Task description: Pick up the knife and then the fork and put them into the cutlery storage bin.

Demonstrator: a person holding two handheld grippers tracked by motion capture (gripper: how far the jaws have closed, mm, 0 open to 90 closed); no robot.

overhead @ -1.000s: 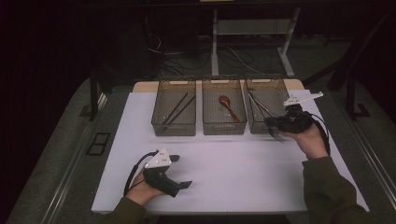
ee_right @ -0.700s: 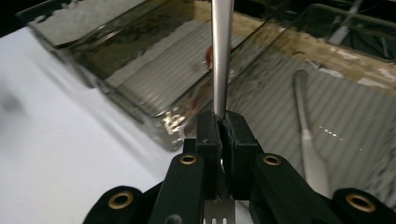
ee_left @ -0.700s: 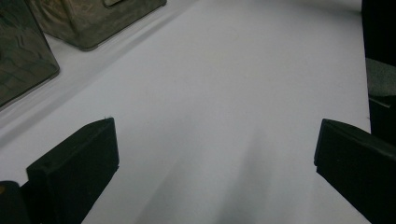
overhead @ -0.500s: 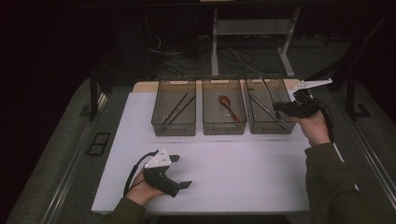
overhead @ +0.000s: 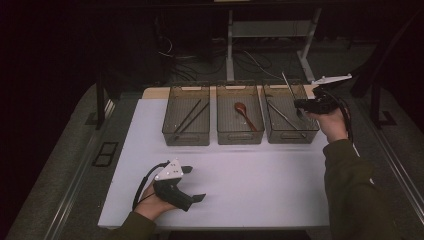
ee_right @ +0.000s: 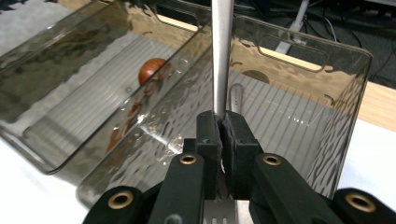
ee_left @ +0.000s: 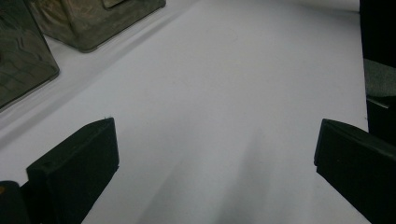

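1. Your right tool (overhead: pixel 302 105) is clenched on a fork (ee_right: pixel 220 56); the prongs show below the jaws in the right gripper view, and the smooth metal handle sticks out past the tips.
2. The fork hangs over the right bin (overhead: pixel 291 135), with its long axis running up and away from you toward the bin's far wall.
3. That bin (ee_right: pixel 322 135) is clear, ribbed plastic and already holds another metal utensil (overhead: pixel 280 114).
4. The middle bin (overhead: pixel 239 136) holds a brown wooden spoon (overhead: pixel 245 115); the left bin (overhead: pixel 186 137) holds dark sticks (overhead: pixel 190 116).
5. Your left tool (overhead: pixel 192 184) rests released on the white surface (overhead: pixel 260 185), well apart from the bins, so the right hand is nearer.
6. The likely next move is to lower the fork along the bin's length.
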